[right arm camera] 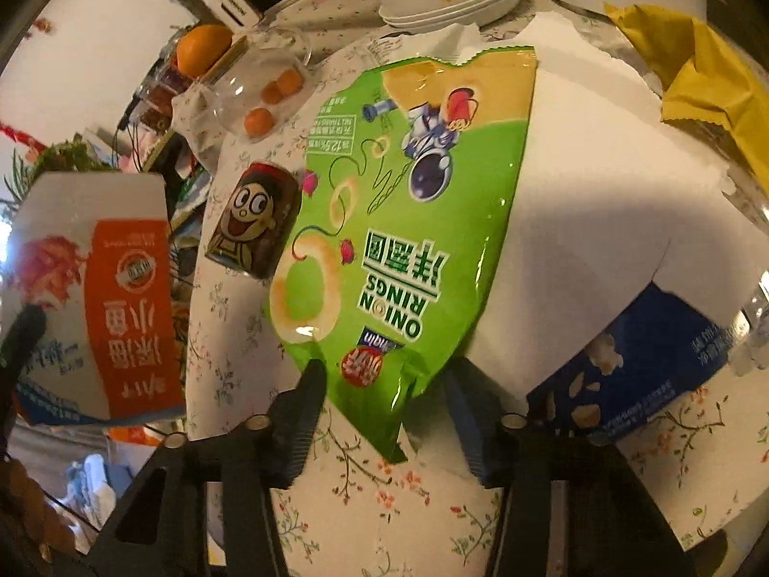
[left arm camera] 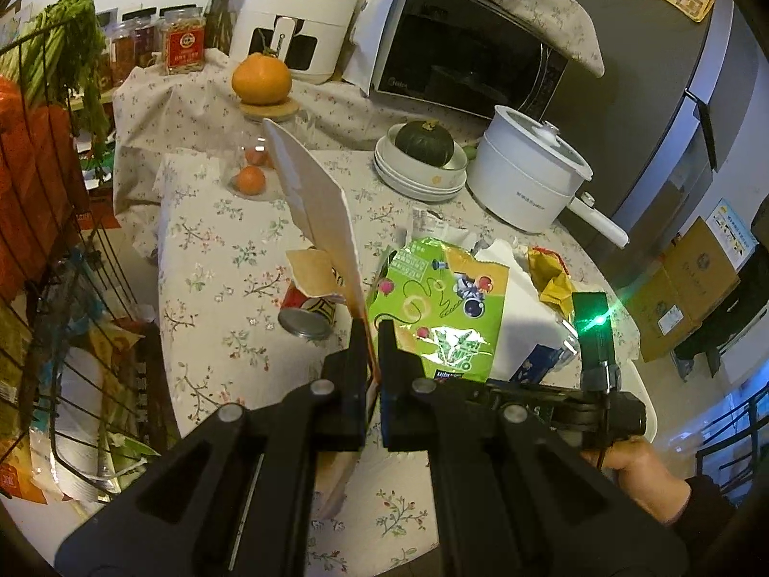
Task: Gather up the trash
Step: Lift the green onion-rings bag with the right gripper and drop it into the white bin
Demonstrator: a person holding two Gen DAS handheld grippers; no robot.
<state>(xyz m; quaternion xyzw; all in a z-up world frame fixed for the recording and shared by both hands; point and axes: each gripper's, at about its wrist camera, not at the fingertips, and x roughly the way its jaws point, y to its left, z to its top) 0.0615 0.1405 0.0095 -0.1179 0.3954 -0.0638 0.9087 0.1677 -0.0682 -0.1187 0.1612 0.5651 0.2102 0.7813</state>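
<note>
Snack bag (right arm camera: 403,221) on paper sheet (right arm camera: 591,221), can (right arm camera: 254,221) probably touching its left

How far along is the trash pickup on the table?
Early. The left tool is shut on a torn carton piece. The right tool straddles the green onion-rings bag, not visibly gripping. The can, yellow wrapper and blue packet still lie on the table.
</note>
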